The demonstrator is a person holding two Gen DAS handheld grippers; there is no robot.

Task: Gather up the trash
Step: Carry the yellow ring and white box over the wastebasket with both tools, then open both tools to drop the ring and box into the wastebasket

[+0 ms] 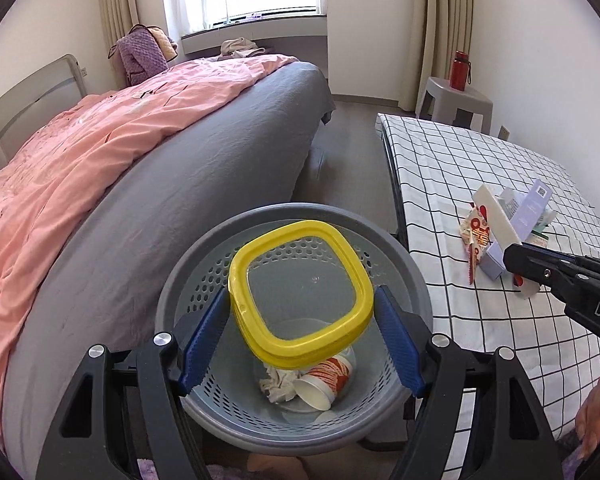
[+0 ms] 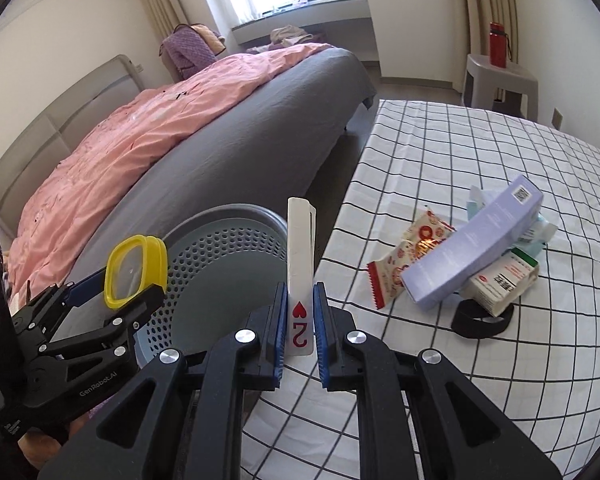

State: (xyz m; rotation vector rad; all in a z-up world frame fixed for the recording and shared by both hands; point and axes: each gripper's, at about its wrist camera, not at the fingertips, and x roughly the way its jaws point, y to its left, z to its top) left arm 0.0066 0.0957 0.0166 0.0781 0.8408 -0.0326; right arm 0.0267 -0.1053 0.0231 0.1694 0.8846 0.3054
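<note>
Yellow lid (image 1: 300, 292) pinched edge to edge in left gripper (image 1: 300, 336), hanging right over bin (image 1: 204, 264). Light, stiff, slick plastic. Right gripper (image 2: 300, 328) clenched on card box (image 2: 300, 260) beside the bin: thin, crushable, best gripped low.

There's "GenRobot.AI" in pale letters along the black body of the left gripper (image 2: 134, 294), low beside the grey basket (image 2: 220, 248). The white card (image 2: 300, 264) held upright just right of that basket shows a red heart and a red "2". In the left wrist view, the right gripper (image 1: 514, 254) carries "DAS", cut off at the edge. The lilac box (image 2: 472, 244) bears a QR code; its print is too small to read.
</note>
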